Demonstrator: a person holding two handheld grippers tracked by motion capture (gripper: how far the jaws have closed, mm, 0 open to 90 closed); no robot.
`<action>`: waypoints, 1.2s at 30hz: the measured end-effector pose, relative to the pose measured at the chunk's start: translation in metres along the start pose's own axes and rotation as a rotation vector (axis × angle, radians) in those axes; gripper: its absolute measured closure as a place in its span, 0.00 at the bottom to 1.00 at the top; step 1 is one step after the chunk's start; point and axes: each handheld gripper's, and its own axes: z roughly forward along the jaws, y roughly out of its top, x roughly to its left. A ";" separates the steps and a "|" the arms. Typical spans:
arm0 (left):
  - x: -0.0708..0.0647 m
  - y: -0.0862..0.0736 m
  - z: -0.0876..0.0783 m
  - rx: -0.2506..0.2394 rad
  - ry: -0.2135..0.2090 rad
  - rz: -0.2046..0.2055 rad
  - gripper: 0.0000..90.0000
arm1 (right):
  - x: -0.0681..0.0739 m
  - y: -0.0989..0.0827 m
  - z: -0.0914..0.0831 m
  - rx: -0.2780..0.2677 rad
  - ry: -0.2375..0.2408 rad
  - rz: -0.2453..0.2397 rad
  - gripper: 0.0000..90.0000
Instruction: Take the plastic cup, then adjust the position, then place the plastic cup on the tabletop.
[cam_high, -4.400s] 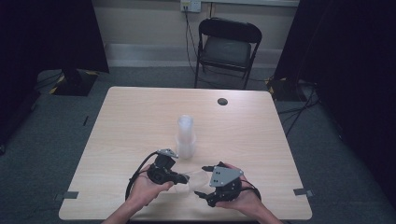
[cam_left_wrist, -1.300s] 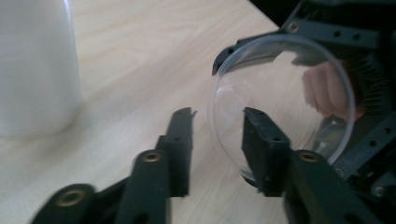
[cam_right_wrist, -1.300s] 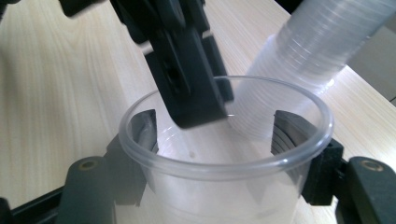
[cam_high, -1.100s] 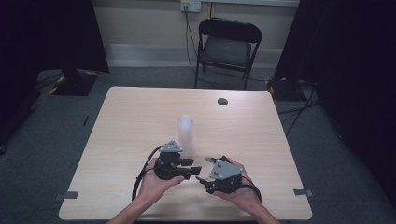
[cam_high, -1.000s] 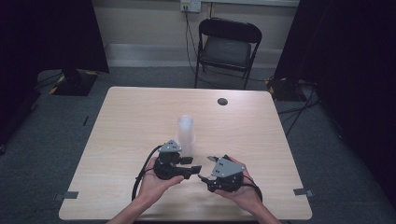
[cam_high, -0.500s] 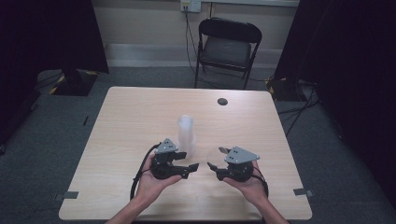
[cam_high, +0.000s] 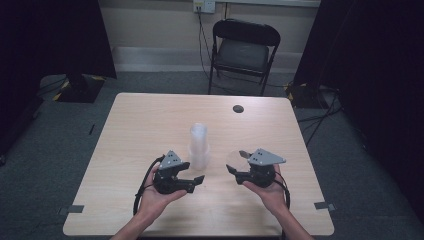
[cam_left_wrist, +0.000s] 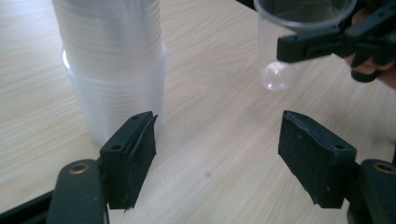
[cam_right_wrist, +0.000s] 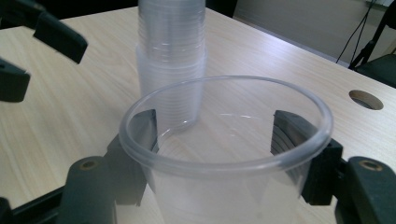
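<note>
On the pale wooden table (cam_high: 150, 120), seen from the high view, a tall stack of clear plastic cups (cam_high: 198, 146) stands upright near the middle, a little toward the person's edge. Beyond the far edge of the table stands a black folding chair (cam_high: 242, 52), and a small round hole (cam_high: 238, 108) is set in the tabletop near its far right side.

Both forearms come in from the bottom of the high view. At the left, the left gripper (cam_high: 195, 182) sits in the person's hand just below and to the left of the stack, pointing toward the middle of the table. Its 2 jaws have just been opening and now stand spread wide with nothing between them; in the left gripper view bare wood shows in the gap, and the stack (cam_left_wrist: 112, 65) rises just behind the left-hand pad without touching it.

At the right, the right gripper (cam_high: 234, 165) pinches 1 single clear cup (cam_high: 235, 161) apart from the stack. In the right gripper view this cup (cam_right_wrist: 224, 154) sits upright with its open rim toward the camera, the 2 black pads pressed against its wall on either side. The left gripper view shows the same cup (cam_left_wrist: 285, 56) lifted off the table, clamped below its rim.
</note>
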 end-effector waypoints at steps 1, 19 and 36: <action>0.000 -0.002 -0.001 0.008 0.003 -0.001 0.30 | -0.002 0.000 0.000 0.000 -0.003 0.003 0.35; 0.015 -0.032 -0.019 0.009 0.050 -0.017 0.30 | -0.036 0.014 0.015 -0.019 -0.067 0.056 0.35; 0.026 -0.038 -0.022 0.001 0.074 -0.017 0.30 | -0.060 0.025 0.036 -0.033 -0.106 0.092 0.35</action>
